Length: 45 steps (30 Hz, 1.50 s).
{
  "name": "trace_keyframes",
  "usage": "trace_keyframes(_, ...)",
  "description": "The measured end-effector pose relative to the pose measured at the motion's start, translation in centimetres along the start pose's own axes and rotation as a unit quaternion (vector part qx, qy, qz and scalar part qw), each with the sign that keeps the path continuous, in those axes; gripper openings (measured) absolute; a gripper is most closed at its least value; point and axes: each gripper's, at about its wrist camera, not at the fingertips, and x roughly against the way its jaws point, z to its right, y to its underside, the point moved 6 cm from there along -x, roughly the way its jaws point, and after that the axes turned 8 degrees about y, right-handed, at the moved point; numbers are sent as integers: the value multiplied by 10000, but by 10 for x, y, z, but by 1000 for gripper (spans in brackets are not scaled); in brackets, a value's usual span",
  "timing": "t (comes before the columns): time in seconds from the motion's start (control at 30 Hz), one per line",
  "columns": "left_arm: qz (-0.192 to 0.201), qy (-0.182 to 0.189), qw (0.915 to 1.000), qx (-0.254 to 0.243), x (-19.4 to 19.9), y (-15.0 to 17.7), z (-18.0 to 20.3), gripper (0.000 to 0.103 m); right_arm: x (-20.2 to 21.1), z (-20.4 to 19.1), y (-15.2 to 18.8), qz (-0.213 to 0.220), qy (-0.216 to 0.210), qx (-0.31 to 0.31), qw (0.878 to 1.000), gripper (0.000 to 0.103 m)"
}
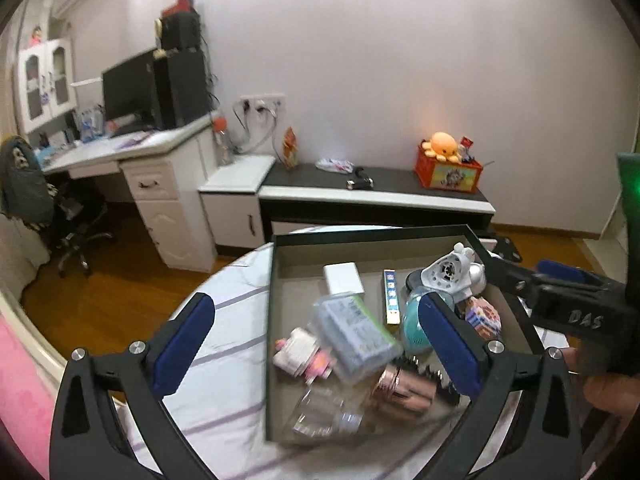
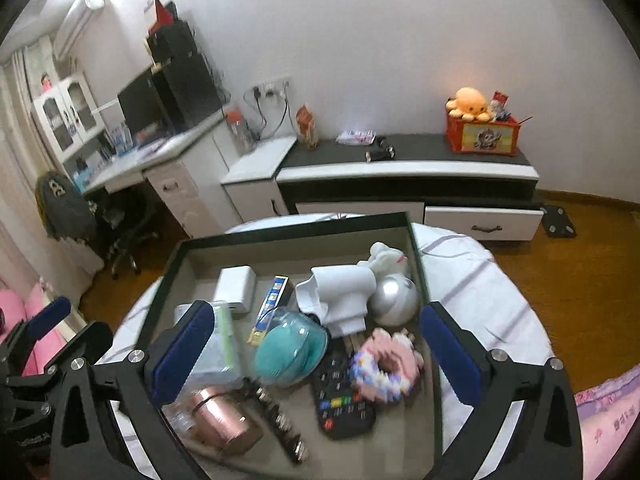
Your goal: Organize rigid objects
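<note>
Rigid objects fill a dark-rimmed box (image 2: 414,240) on the striped table (image 2: 480,280). Both the right gripper (image 2: 316,356) and left gripper (image 1: 316,344) hang above its near edge, jaws spread wide, pinching nothing. Nearest lies a copper cylinder (image 2: 222,416), then a teal bowl (image 2: 290,350); a white block (image 2: 236,284) sits toward the far edge.

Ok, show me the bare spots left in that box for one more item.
Free: the box floor along the far wall, behind the white block, and the far-left corner beside it. The near-right corner past the remote is bare too. The middle, from teal bowl to copper cup, is crowded.
</note>
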Motion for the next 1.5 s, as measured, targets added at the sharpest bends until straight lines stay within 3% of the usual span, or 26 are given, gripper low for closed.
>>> trace_keyframes(0.23,316,-185,9993,-44,85,24,5,103,87,-3,25,506,82,-68,9987,103)
trace_keyframes(0.67,770,-305,9966,-10,214,86,34,103,241,-3,124,1267,301,-75,9915,103)
trace_keyframes(1.03,932,-347,9950,-18,283,142,45,103,286,-12,192,1398,312,36,9897,103)
trace_keyframes(1.5,1091,-328,9935,38,305,145,46,103,310,-22,206,1583,383,224,9864,103)
